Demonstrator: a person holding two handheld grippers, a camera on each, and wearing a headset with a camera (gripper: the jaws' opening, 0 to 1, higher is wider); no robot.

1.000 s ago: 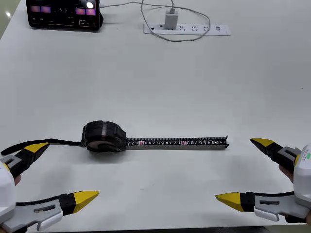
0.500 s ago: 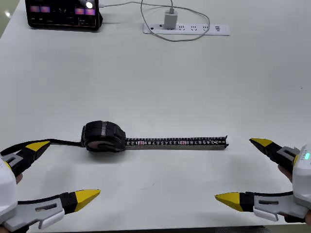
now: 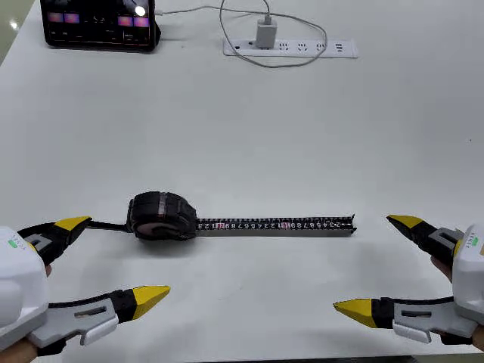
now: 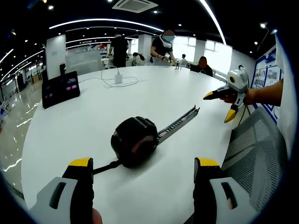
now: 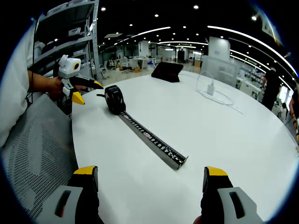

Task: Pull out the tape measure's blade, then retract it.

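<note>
White table (image 3: 242,136) bears tape measure (image 3: 160,215), blade (image 3: 276,224) extended

Matt black tape measure (image 3: 161,216), glossy white table (image 3: 302,136)

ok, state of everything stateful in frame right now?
tape measure case: on the table, not gripped
blade: pulled out, lying flat
left gripper: open, clear of the case
right gripper: open, clear of the blade
tablet: screen lit
charger: plugged into the power strip
</note>
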